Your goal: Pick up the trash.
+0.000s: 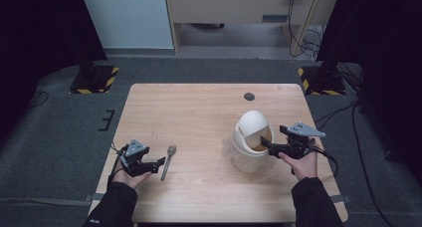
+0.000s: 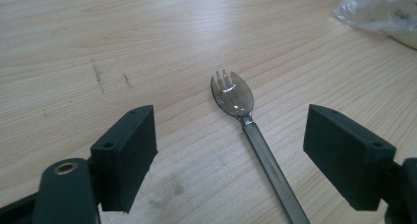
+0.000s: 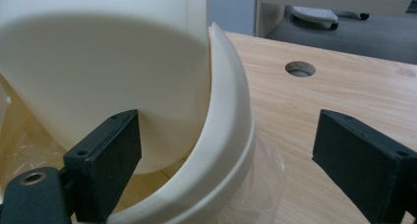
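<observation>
The bin (image 1: 250,142) stands right of centre on the bench (image 1: 199,112); the right gripper (image 1: 271,146) — fingers wide, empty — straddles its rim and should be lowered squarely. The left gripper (image 1: 158,163) is held open over the spork (image 1: 168,160).

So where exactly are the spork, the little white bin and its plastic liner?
spork (image 2: 233,94): left gripper view, on its bowl.
white bin (image 1: 253,125): high view, on its domed lid.
plastic liner (image 3: 263,182): right gripper view, on the fold outside the rim.
</observation>
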A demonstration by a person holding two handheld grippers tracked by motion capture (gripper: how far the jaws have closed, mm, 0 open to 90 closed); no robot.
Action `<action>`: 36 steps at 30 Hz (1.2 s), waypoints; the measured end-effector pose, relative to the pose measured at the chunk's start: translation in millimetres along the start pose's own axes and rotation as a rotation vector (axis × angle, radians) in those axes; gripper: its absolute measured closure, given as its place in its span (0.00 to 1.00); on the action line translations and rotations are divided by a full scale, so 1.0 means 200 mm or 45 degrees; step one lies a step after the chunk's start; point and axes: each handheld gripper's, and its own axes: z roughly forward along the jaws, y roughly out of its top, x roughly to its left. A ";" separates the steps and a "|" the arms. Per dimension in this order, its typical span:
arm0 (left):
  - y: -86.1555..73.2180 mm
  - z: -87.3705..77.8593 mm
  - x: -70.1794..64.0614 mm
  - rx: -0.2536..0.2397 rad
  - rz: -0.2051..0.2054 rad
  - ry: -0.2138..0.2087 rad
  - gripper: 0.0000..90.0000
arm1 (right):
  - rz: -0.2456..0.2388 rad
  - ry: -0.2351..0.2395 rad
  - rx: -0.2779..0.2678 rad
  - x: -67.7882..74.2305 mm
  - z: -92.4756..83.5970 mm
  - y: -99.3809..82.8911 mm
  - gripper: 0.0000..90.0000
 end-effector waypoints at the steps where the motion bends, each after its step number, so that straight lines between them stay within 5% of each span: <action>1: 0.00 0.00 0.00 0.003 0.001 -0.005 0.22 | 0.006 0.002 0.008 0.00 0.01 0.00 0.13; 10: 0.00 0.01 0.00 -0.001 -0.003 0.002 0.22 | 0.010 0.024 0.023 0.00 0.01 0.00 0.15; 17: 0.00 0.00 -0.01 -0.010 -0.012 -0.003 0.23 | 0.062 0.042 -0.092 -0.03 -0.10 0.03 0.15; 25: 0.01 0.01 -0.02 -0.004 -0.035 -0.011 0.26 | 0.111 -0.032 -0.125 -0.13 -0.25 0.00 0.16; 36: 0.03 0.08 -0.06 0.053 -0.058 0.006 0.31 | 0.146 -0.144 -0.044 -0.24 -0.27 -0.16 0.18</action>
